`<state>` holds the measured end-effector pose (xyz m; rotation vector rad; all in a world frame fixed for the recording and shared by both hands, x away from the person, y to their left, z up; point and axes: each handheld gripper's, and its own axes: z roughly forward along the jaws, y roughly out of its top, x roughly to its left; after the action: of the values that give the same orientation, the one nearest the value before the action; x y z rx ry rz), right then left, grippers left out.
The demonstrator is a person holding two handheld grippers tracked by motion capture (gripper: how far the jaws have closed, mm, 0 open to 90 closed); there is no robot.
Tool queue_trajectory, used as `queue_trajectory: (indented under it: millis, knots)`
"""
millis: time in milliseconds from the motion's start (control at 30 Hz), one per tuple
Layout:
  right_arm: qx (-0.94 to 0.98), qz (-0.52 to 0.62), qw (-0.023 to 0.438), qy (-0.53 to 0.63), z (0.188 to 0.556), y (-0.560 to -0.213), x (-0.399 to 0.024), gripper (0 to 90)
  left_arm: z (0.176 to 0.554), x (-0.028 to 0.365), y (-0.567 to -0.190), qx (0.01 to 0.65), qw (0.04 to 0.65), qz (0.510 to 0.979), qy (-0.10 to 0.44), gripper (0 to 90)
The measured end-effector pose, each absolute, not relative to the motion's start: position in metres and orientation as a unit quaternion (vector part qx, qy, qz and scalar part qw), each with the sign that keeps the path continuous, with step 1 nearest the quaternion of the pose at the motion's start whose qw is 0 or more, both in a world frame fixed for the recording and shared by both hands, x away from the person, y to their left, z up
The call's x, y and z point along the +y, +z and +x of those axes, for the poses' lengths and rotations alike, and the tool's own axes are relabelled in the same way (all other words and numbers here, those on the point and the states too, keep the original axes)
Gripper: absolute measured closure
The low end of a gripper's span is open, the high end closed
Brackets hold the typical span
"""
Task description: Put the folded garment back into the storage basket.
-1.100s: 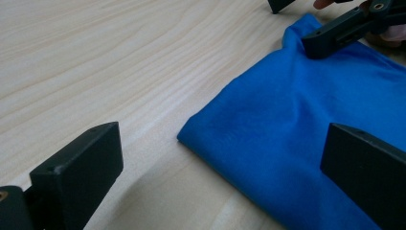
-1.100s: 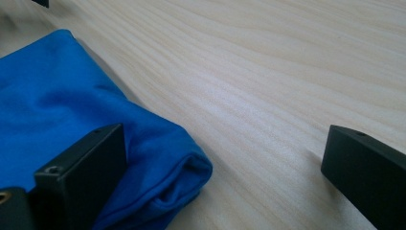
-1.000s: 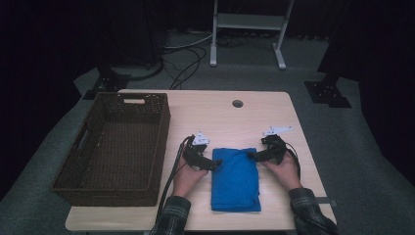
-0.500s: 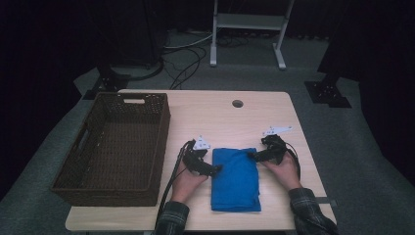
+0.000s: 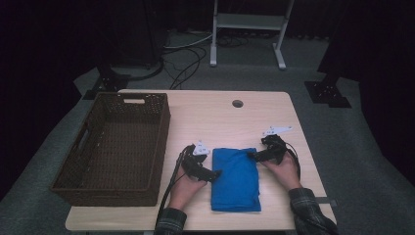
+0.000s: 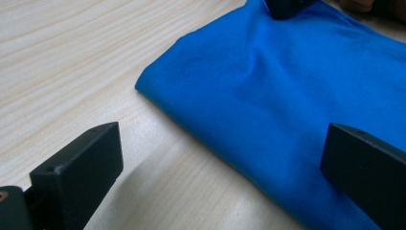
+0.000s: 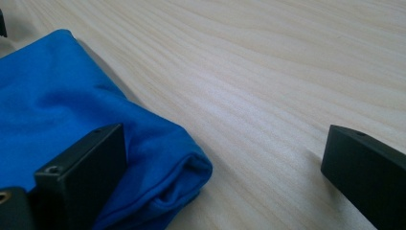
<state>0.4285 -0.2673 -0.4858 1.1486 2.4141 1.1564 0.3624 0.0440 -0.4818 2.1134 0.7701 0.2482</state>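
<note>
A folded blue cloth (image 5: 236, 178) lies flat on the wooden table (image 5: 220, 117), near its front edge. My left gripper (image 5: 215, 173) rests at the cloth's left edge, open, with one jaw over the fabric and one over bare wood. The cloth (image 6: 297, 96) spreads across the left gripper view between the wide-apart jaws. My right gripper (image 5: 250, 156) sits at the cloth's far right corner, also open. In the right gripper view the left jaw stands over the cloth's folded corner (image 7: 158, 158) and the right jaw over bare table.
A dark wicker basket (image 5: 83, 174) takes up the table's left side, close to my left hand. A small round hole (image 5: 238, 104) marks the table's far middle. Cables and a metal stand (image 5: 247, 29) are on the floor beyond.
My left gripper has slid slightly toward me along the cloth's left edge. The right gripper and the cloth have stayed put.
</note>
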Motion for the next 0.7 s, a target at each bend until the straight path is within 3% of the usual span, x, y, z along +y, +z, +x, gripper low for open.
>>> queue_trajectory:
  millis: [700]
  knots:
    - [0.824,0.391,0.115,0.394,0.429,-0.486,-0.267,0.9,0.342,0.044,-0.483,0.302,0.41,0.856,0.093,0.6]
